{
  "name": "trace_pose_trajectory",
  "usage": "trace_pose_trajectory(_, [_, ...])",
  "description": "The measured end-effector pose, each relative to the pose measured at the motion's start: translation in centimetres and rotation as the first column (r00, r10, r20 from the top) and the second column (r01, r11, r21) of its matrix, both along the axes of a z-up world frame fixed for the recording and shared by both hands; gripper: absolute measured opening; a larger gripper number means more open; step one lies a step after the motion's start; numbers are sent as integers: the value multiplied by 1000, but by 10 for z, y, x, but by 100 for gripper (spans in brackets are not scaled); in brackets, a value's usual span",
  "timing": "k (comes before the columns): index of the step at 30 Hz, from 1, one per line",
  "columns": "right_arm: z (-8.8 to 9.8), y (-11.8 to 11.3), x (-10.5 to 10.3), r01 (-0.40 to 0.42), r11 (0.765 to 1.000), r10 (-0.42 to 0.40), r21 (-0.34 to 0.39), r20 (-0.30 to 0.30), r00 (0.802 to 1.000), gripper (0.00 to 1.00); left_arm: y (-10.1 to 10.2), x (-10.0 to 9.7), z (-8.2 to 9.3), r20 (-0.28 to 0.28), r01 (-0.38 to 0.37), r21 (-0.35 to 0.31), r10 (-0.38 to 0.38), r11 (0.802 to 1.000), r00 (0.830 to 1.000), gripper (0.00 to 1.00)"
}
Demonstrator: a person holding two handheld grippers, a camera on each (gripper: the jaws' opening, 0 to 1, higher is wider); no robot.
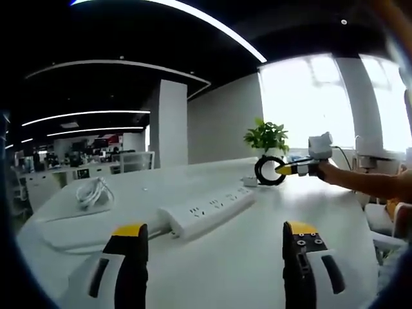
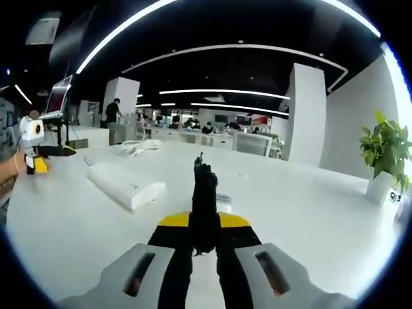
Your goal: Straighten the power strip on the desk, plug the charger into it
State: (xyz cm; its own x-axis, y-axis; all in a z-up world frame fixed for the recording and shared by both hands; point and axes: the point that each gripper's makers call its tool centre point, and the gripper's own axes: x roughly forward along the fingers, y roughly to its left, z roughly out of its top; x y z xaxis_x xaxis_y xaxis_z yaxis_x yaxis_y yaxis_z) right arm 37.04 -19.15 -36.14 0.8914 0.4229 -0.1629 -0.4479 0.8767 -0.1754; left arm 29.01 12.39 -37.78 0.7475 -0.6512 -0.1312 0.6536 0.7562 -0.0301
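in the left gripper view we see our left gripper [image 1: 215,248] low over the white desk [image 1: 244,270], jaws spread wide with nothing between them. just ahead of the jaws, a bit left of the gap, the white power strip [image 1: 207,210] lies flat on the desk, running diagonally away toward the right, sockets facing up, not touching the gripper. its cable leads off left toward a coil of white cord [image 1: 93,192] farther back on the left. beyond the far end of the strip, the right gripper [image 1: 281,170] comes in from the right, held by a hand [image 1: 331,172], its tips at a black coiled cable [image 1: 269,170]. behind that stands a potted plant [image 1: 267,138].

in the right gripper view we see the right gripper [image 2: 205,226] closed on a black cable [image 2: 204,206] that stands up between the jaws. a small white charger [image 2: 223,202] sits on the desk just beyond the tips. the strip [image 2: 125,183] lies to the left, apart from the jaws. further left is the left gripper [image 2: 35,161]. the plant [image 2: 385,161] is far right.
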Motion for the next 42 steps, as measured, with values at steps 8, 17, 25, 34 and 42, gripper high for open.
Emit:
trace_pose_trajectory(8, [28, 12, -3, -36, 999, 35, 34, 29, 999, 8, -2, -1, 0, 4, 2, -1, -2, 1000, 1000, 87])
trace_pose_trajectory(17, [63, 28, -4, -58, 998, 55, 40, 75, 996, 7, -9, -2, 1, 6, 10, 1, -10, 1000, 1000, 86])
trace_pose_trajectory(25, [79, 43, -8, -63, 993, 54, 100, 92, 994, 7, -14, -4, 1, 9, 20, 4, -20, 1000, 1000, 86])
trace_pose_trajectory(34, [108, 63, -22, -83, 990, 64, 115, 159, 985, 7, -15, -5, 3, 12, 20, 2, -20, 1000, 1000, 86])
trace_pose_trajectory(42, [123, 85, -33, -102, 989, 81, 104, 188, 979, 6, -16, -6, 6, 18, 24, 1, -24, 1000, 1000, 86])
